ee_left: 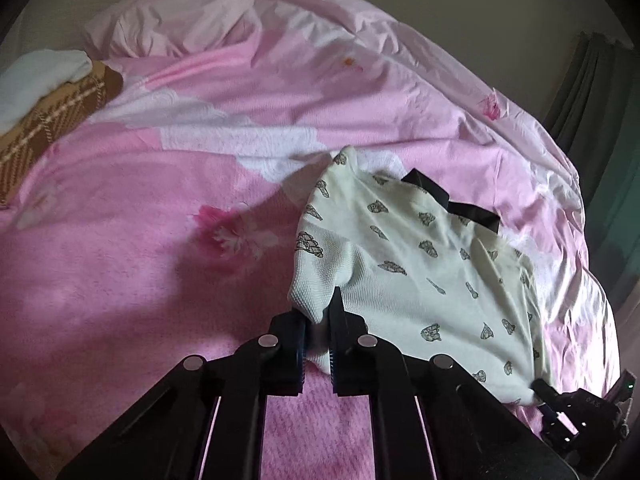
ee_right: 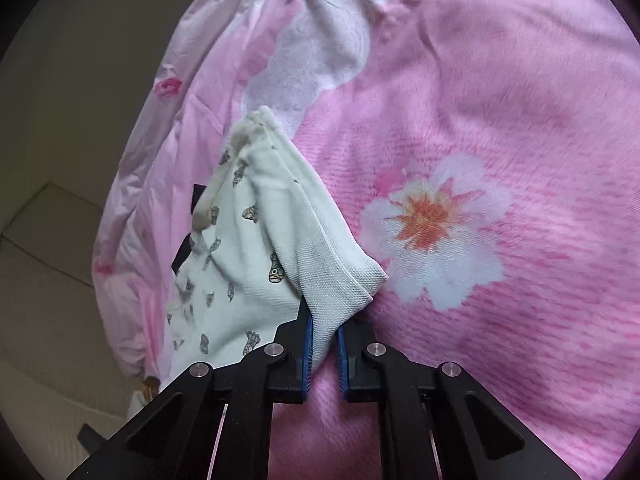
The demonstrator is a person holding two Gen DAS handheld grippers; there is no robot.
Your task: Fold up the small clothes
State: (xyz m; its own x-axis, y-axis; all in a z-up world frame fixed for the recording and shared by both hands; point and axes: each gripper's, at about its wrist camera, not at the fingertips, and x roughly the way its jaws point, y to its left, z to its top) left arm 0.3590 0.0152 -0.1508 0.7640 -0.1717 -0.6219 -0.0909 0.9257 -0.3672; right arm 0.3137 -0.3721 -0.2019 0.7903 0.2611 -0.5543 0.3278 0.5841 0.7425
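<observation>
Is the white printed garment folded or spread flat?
Partly folded: the white printed garment shows doubled layers, one corner pinched by the right gripper, another by the left gripper.

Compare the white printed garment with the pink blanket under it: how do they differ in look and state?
The white garment carries small grey prints; the pink blanket shows large flowers. The garment is pinched by the left gripper and the right gripper; the blanket lies spread, ungripped. Both are soft fabric.

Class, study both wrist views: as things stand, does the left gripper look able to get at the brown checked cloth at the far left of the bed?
Probably not yet. The left gripper is shut on the white printed garment, so it is occupied. The brown checked cloth lies apart across bare pink blanket, with nothing blocking the way once it lets go.
</observation>
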